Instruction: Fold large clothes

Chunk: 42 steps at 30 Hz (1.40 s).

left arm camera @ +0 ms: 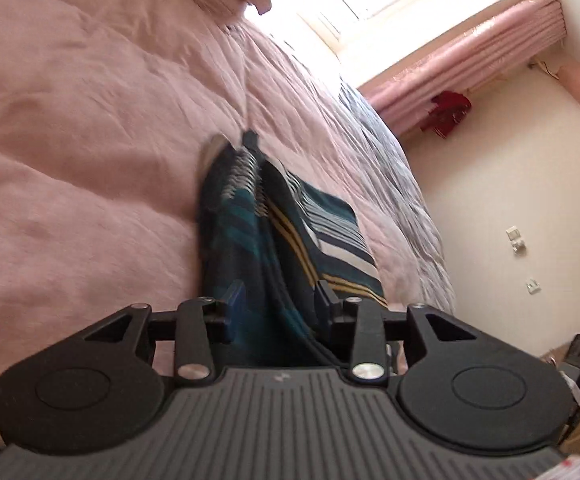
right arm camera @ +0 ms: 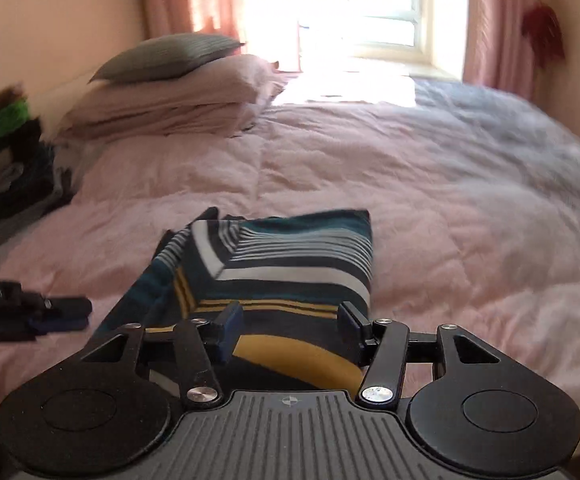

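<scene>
Left gripper [left arm camera: 278, 300] sits low over the striped garment [left arm camera: 290, 224], jaws apart w/ a fold of cloth running between them; pads don't look pressed on it. Right gripper [right arm camera: 288, 316] likewise has jaws spread, garment [right arm camera: 282, 264] lying btwn the fingers but not clamped. Both views are motion-blurred.

Garment: knit-looking, navy/teal w/ white and yellow stripes, folded into a compact rectangle, one side bunched up in a ridge. It lies on the pink duvet [right arm camera: 430, 200], near edge of bed, centre.

Around: stack of folded clothes [right arm camera: 6, 168] far left on bed, pillows [right arm camera: 178, 84] at the head, grey blanket [right arm camera: 510, 128] on the far side, pink curtains [right arm camera: 490, 20], bright window [right arm camera: 370, 8]. In the right view, left gripper [right arm camera: 66, 312] rests on the duvet just left of the garment.
</scene>
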Tool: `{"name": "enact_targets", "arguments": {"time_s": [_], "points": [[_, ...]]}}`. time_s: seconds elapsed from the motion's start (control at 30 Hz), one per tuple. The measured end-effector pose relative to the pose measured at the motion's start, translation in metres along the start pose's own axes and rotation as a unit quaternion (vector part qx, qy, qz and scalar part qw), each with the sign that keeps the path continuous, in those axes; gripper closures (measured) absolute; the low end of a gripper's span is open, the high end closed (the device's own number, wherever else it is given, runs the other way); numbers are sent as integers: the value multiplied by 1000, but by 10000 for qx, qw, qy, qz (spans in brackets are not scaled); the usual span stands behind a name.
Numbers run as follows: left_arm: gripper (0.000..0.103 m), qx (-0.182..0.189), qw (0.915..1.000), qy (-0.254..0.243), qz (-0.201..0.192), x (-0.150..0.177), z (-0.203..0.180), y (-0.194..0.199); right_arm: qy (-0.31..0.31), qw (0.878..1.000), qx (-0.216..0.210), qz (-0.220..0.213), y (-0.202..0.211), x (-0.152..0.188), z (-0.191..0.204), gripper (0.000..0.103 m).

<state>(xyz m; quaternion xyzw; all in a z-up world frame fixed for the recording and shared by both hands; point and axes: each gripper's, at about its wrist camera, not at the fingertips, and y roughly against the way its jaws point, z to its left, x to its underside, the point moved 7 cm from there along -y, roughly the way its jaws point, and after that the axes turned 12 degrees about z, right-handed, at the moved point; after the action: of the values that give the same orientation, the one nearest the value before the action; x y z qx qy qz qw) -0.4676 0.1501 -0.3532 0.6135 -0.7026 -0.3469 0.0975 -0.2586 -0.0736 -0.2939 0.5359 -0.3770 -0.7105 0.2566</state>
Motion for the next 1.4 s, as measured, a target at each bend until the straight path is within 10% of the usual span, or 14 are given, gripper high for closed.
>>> {"name": "enact_targets", "arguments": {"time_s": [0.3,0.53,0.7,0.87,1.4], "points": [[67,-187,9973,556,433,-26,2,-77,-2082,9740,-509,741,-54,29,-127,53],[64,-129,9974,544,464,-52,-4,-103,-1444,9864,-240,745,-83,11,-110,61],[88,-383,9991,-155,112,-51,-22,-96,-825,9938,-89,735,-81,5,-78,102],[89,-530,9940,-723,-634,-57,-27,-50,139,9986,231,455,-83,-6,-30,103],[84,-464,9959,-220,-746,-39,41,-48,788,9944,560,433,-104,-8,-3,103]]}}
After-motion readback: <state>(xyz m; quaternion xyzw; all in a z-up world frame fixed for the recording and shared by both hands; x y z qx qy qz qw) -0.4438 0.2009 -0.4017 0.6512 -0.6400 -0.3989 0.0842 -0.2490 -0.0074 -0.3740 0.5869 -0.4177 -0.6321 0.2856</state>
